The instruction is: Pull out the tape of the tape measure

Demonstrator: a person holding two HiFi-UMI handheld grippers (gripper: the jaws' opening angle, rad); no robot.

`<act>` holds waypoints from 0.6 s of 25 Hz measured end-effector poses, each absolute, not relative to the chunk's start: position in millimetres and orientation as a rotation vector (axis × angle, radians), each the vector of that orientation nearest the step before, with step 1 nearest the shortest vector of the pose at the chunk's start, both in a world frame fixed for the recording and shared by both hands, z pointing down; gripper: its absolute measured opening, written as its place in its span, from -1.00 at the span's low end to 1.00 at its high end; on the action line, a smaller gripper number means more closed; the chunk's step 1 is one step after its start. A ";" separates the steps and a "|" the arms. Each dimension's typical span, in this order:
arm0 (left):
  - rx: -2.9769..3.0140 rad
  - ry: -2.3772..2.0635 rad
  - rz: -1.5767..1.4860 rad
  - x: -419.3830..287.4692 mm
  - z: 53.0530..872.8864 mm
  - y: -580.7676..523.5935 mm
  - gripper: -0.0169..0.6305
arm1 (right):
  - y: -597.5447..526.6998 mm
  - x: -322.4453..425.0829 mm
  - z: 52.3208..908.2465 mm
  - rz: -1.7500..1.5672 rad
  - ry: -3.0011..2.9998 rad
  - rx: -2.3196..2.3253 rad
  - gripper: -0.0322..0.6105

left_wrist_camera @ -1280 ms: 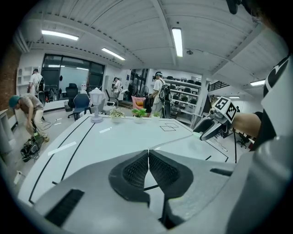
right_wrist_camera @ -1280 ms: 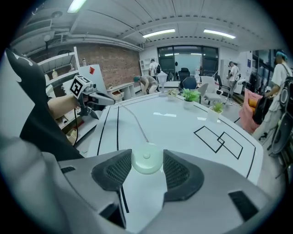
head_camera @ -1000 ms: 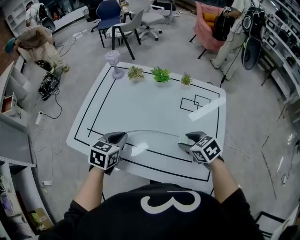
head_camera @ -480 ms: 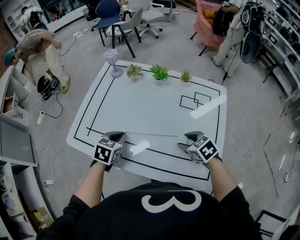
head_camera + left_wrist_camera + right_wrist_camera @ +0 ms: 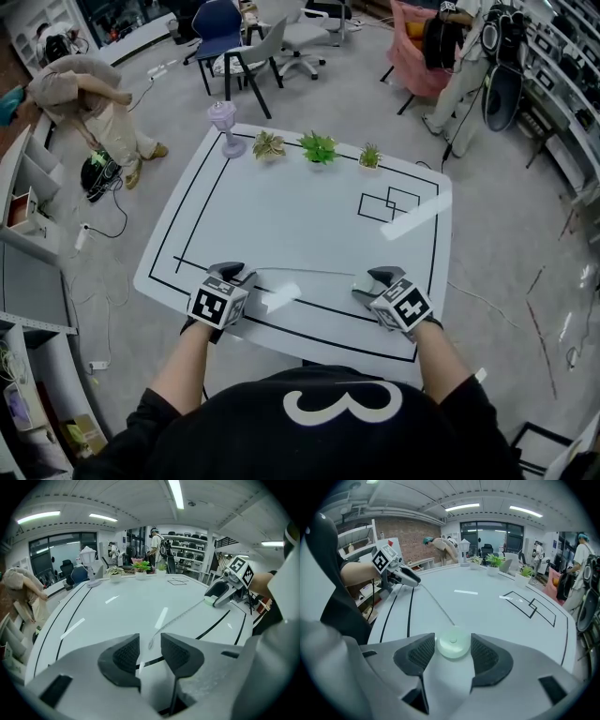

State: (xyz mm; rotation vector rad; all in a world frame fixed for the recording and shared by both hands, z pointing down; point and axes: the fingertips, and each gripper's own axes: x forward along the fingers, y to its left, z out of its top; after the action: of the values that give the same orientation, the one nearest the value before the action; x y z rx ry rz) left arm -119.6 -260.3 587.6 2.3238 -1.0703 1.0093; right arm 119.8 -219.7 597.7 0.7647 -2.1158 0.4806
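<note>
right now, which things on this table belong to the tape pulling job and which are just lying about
Job: tape measure case, gripped by the right gripper; tape, pulled out across the table; left gripper, jaws just opened, tape end loose between them.
Lying about: fan; three potted plants.

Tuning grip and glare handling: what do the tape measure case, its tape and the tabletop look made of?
The tape measure case looks like plastic, pale green, satin: smooth moulded disc, soft highlights. The tape is a thin flexible strip, pale with fine marks; fabric or coated steel, cannot tell. The tabletop seems glossy white laminate: it mirrors the ceiling lights.
</note>
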 end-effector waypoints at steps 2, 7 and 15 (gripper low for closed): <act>2.329 -1.057 1.013 -119.7 586.8 -256.8 -0.48 | -220.9 122.1 596.8 0.480 -2.117 0.787 -0.20; 2.354 -1.041 0.959 -118.9 573.5 -241.9 -0.31 | -227.4 129.4 576.1 0.459 -2.162 0.896 -0.16; 2.460 -0.999 0.744 -95.7 519.6 -204.4 -0.29 | -207.3 110.7 510.7 0.472 -2.375 0.983 -0.17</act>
State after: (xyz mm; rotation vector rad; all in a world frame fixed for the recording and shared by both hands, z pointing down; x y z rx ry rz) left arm -95.7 -204.4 519.6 2.4602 -0.9994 0.7443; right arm 110.7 -207.3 510.7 0.9830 -2.3749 0.4723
